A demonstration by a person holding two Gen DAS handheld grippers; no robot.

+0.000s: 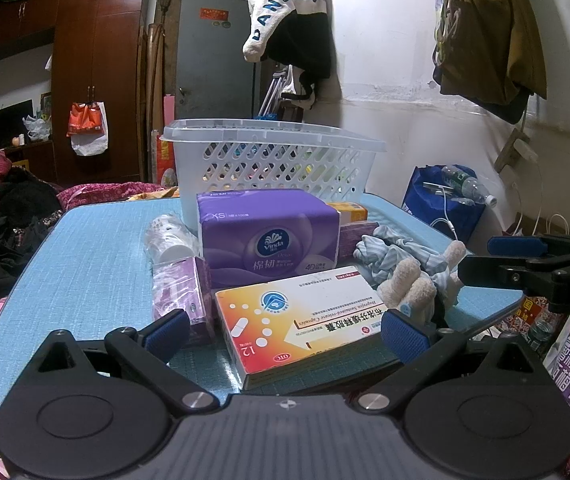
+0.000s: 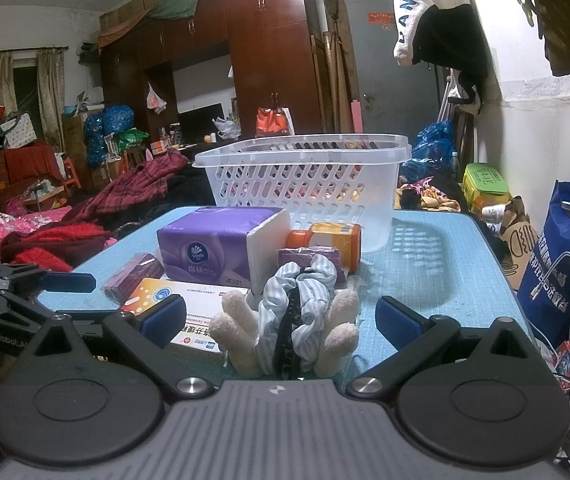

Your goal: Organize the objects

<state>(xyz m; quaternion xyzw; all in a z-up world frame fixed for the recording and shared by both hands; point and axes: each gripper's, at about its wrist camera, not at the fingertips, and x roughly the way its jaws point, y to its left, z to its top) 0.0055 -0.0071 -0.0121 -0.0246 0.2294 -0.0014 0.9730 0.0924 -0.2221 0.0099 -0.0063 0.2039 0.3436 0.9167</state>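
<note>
At the near edge of the blue surface (image 1: 85, 272), both grippers hover with jaws open: left gripper (image 1: 285, 334) facing the orange-white medicine carton (image 1: 301, 320), right gripper (image 2: 281, 318) facing the striped plush toy (image 2: 293, 316), presumably destined for the white perforated plastic basket (image 2: 305, 184) at the far edge.

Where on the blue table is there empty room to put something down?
Bare table right of the basket and the orange bottle; another strip left of the tissue pack. The middle is crowded.

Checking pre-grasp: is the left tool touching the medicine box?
Apart. Left wrist view: left tool open, both pads clear of the medicine box lying between them.
</note>
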